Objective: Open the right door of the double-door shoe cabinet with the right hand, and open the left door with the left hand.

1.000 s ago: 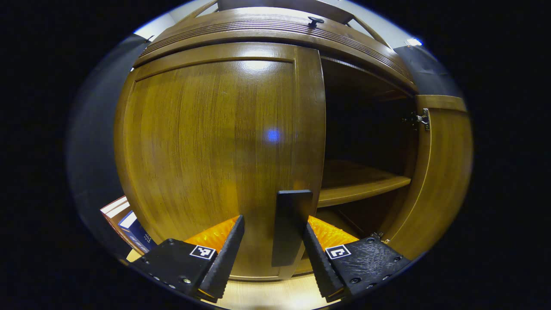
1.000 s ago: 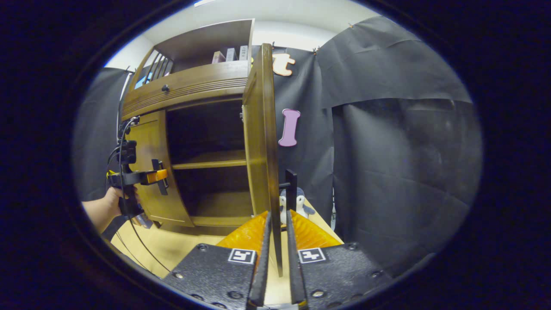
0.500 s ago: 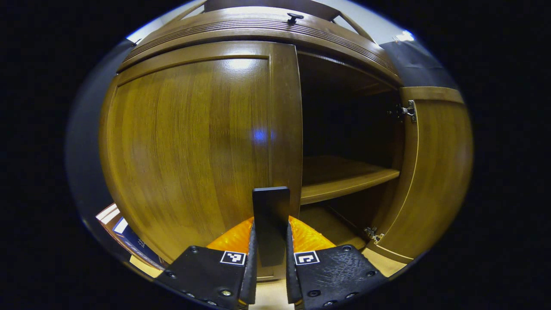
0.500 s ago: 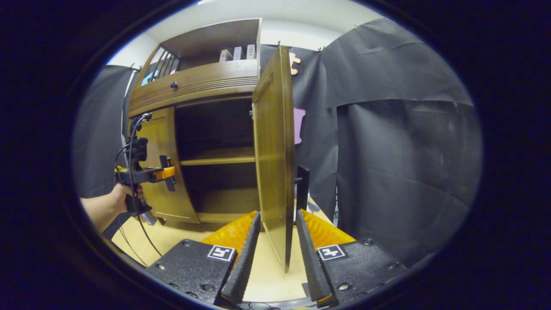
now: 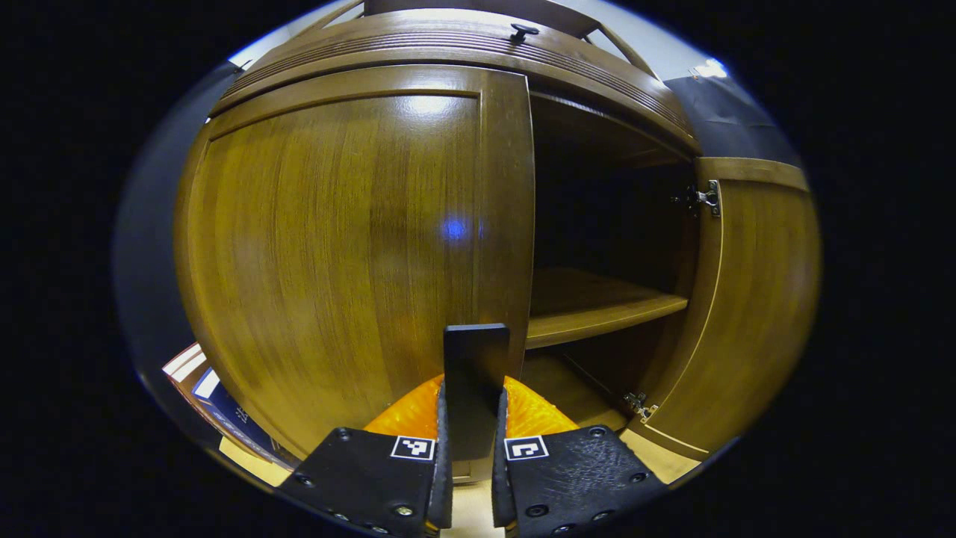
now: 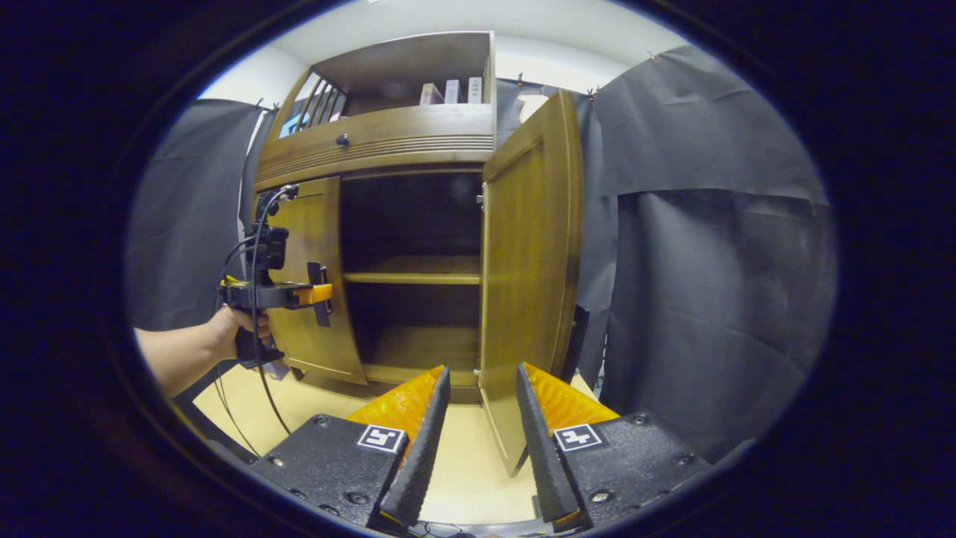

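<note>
A: How will the left door (image 5: 336, 246) handle?

B: Stiff, hinged wood, glossy and probably slippery, so the black handle (image 5: 472, 373) at its right edge is the hold. The left gripper (image 5: 470, 456) has its jaws closed on it.

A: And since a second ago?

B: The right door (image 6: 530, 299) stands wide open; the right gripper (image 6: 478, 433) has released it, jaws apart.
</note>
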The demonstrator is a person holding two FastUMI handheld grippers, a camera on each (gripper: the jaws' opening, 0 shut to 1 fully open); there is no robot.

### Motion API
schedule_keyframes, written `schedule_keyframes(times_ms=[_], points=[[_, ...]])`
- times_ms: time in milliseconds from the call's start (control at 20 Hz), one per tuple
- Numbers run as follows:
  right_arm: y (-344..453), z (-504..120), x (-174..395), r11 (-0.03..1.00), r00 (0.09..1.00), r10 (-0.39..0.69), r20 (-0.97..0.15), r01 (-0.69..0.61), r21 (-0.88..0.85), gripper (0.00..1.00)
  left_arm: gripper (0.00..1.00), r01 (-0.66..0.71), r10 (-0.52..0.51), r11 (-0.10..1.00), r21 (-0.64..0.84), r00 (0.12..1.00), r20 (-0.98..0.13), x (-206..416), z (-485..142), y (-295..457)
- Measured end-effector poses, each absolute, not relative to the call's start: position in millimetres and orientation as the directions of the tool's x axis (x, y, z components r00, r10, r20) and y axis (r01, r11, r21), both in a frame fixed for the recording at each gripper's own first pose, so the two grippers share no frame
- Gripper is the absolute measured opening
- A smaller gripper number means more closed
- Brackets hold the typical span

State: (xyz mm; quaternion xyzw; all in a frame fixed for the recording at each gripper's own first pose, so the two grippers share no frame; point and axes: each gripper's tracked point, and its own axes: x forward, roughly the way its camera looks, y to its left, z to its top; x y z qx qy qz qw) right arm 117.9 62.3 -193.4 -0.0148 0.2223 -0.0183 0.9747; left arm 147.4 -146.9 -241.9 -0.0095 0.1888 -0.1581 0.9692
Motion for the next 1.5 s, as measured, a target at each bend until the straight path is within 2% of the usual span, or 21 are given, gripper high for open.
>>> schedule_keyframes(times_ms=[300, 600, 1500], points=[[78, -189, 146, 0.998, 0.914, -0.029, -0.405, 0.002, -0.067, 0.60, 0.20, 0.308, -0.323, 0.946, -0.102, 0.873, -0.366, 126, -237, -142], [99, -186, 147, 0.994, 0.931, 0.020, -0.366, -0.057, -0.090, 0.59, 0.20, 0.318, -0.334, 0.942, -0.106, 0.865, -0.373, 94, -232, -127], [148, -189, 178, 0.986, 0.929, 0.134, -0.346, -0.159, -0.046, 0.60, 0.20, 0.219, -0.242, 0.970, -0.102, 0.894, -0.378, 22, -216, -67]])
